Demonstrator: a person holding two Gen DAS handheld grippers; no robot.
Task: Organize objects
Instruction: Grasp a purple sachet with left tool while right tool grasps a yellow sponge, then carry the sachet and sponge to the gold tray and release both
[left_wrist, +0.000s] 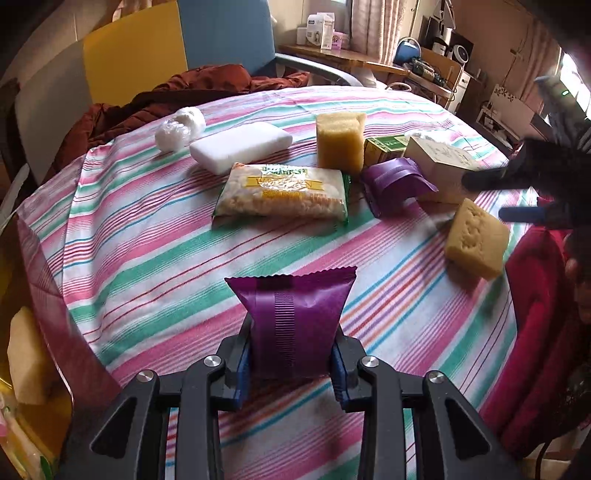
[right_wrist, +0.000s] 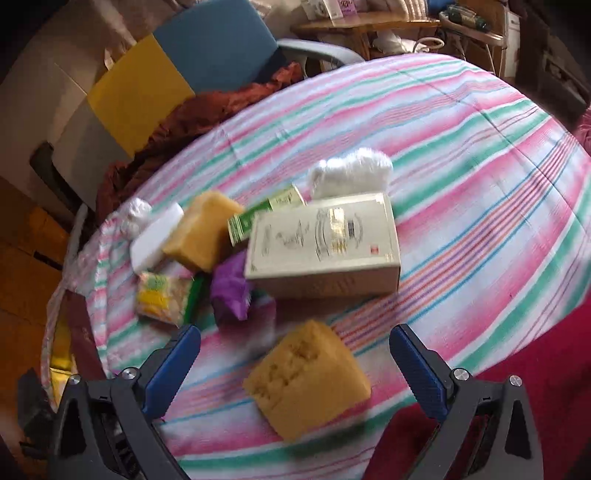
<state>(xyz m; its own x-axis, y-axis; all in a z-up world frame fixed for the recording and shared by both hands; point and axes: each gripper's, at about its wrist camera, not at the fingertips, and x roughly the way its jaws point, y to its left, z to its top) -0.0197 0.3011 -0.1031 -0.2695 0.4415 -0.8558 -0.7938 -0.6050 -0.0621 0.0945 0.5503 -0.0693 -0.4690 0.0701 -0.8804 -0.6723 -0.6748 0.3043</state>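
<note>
My left gripper (left_wrist: 291, 373) is shut on a purple snack packet (left_wrist: 291, 325), which stands upright between the blue pads just above the striped tablecloth (left_wrist: 147, 277). A second purple packet (left_wrist: 395, 184) lies further back beside a bag of yellow snacks (left_wrist: 284, 194). My right gripper (right_wrist: 293, 332) is open, its fingers spread wide on either side of a yellow sponge (right_wrist: 306, 376) lying on the cloth; the pads do not touch it. The same sponge (left_wrist: 476, 240) and the right gripper (left_wrist: 491, 195) show at the right of the left wrist view.
A cream box (right_wrist: 325, 243), a green box (right_wrist: 258, 214), another yellow sponge (right_wrist: 203, 229), a white block (left_wrist: 242, 146) and white plastic bundles (left_wrist: 181, 127) sit across the table's back. A brown jacket (left_wrist: 207, 85) drapes over the chair. Red fabric (left_wrist: 535, 332) hangs at the right edge.
</note>
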